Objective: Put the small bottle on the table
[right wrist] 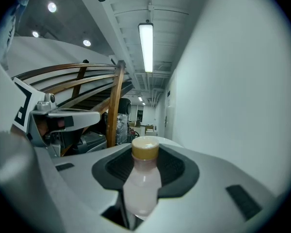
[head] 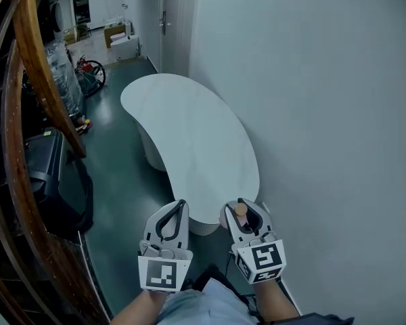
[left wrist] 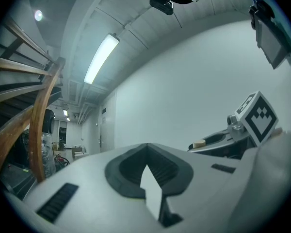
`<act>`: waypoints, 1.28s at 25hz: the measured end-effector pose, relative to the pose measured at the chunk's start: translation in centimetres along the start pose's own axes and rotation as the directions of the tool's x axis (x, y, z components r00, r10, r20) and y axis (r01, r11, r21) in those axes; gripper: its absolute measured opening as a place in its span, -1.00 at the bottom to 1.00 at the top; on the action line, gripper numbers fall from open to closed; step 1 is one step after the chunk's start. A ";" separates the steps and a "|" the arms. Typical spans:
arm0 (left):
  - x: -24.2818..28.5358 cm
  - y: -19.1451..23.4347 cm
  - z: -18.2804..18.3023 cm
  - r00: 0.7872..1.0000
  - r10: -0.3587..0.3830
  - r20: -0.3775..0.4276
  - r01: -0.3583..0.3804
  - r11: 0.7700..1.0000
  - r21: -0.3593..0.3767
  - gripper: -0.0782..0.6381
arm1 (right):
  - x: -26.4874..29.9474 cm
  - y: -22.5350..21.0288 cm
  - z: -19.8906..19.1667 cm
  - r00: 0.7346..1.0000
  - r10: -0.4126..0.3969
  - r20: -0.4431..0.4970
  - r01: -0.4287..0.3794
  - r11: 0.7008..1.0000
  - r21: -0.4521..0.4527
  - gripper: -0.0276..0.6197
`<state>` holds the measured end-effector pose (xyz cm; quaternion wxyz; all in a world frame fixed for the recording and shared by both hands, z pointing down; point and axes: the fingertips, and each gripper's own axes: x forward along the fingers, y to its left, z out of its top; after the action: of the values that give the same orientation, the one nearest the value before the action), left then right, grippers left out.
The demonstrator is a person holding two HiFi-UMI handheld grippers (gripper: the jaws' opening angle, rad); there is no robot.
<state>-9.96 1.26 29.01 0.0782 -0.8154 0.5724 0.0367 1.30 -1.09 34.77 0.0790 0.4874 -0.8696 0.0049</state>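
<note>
Bottle [right wrist: 142, 178]: small; we note a milky, pale pink body and a tan cap.
Bottle pose: upright, clamped between the jaws of the right gripper [head: 243, 208].
Bottle place: we see it in the air, just short of the table's near end.
Table [head: 189, 134]: white kidney-shaped top, alongside the wall.

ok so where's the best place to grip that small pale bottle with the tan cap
Grip the small pale bottle on its round body, below the tan cap, coming from the side: it stands upright, as in the right gripper.
</note>
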 end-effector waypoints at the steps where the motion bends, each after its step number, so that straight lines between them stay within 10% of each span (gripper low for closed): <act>1: 0.3 0.2 -0.2 1.000 0.000 -0.004 0.000 1.000 -0.004 -0.78 | 0.3 -0.1 0.0 1.000 -0.002 -0.001 0.002 1.000 0.002 -0.53; 32: 17.4 3.5 -1.8 0.996 0.069 -0.058 -0.064 0.995 0.080 -0.78 | 15.1 -11.7 2.0 0.995 0.075 0.068 -0.080 0.994 0.080 -0.53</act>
<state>-7.33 -16.37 27.91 0.0913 -0.7929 0.6024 -0.0077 3.22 -20.14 34.15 0.0301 0.4561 -0.8890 0.0279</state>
